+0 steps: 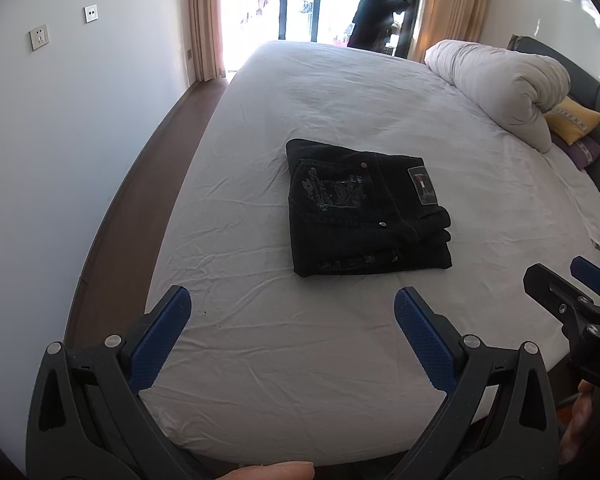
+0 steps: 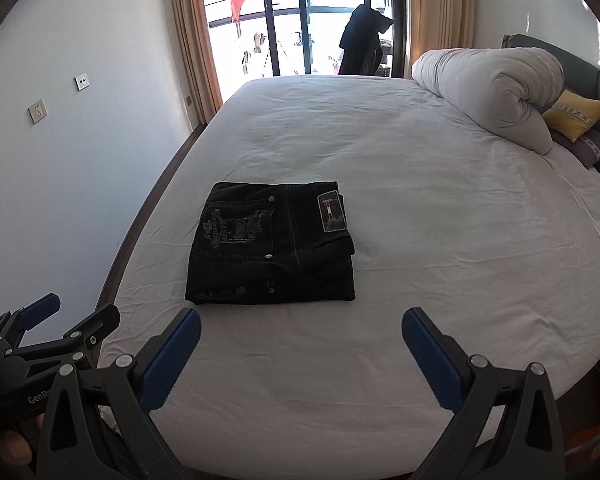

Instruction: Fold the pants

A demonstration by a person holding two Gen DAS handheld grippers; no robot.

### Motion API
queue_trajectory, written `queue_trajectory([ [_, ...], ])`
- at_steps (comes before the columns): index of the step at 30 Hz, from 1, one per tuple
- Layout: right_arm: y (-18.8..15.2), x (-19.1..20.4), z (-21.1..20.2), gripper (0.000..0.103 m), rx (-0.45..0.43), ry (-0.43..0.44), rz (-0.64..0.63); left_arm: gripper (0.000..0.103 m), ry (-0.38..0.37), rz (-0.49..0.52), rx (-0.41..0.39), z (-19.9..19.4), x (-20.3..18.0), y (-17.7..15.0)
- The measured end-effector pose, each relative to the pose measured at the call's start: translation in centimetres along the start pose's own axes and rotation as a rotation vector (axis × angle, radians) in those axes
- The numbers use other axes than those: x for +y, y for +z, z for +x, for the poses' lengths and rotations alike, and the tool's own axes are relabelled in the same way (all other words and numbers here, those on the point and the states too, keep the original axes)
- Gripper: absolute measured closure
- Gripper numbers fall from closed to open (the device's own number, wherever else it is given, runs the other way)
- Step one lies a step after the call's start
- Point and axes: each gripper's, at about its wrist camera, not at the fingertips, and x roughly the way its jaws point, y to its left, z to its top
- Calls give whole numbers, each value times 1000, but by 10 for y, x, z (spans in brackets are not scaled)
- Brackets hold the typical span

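Pants (image 1: 366, 208) of black denim are lying folded into a thick, squarish stack on the bed (image 1: 340, 100), straight ahead of the left hand-held gripper (image 1: 292, 304) and ahead and slightly left of the right hand-held gripper (image 2: 302, 326), touching neither. Pale embroidered lettering is showing on the back pocket, and a rectangular patch (image 1: 422, 185) is sitting at the waistband on the stack's right side; small metal rivets are glinting along the seams.

Largest of all, the bed is spreading beneath and beyond both tools, its white sheet smooth in the middle and finely wrinkled toward the near edge. Far off to the right of the grippers, a rolled white duvet (image 1: 500, 88) is bulging like a soft tube against the dark headboard, with a yellow cushion (image 1: 574, 120) tucked just beside it and a purple one under that. Beyond the bed, beige curtains (image 1: 204, 20) are framing a bright glass door, where a dark garment (image 1: 378, 16) is hanging. Left of the grippers, a pale wall is carrying two sockets (image 1: 39, 38).

Both hand-held grippers are hovering over the near edge of the mattress with their jaws spread wide, holding nothing, their blue pads (image 1: 162, 344) showing a fine dotted texture. Nothing is standing between them and the stack.
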Motion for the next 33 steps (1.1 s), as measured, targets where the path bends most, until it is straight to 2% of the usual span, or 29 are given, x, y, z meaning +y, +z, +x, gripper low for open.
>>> queue_trajectory([
  [33,-7,-5,9,0,15,5,-1,0,3,2,-5,1,-1,-1],
])
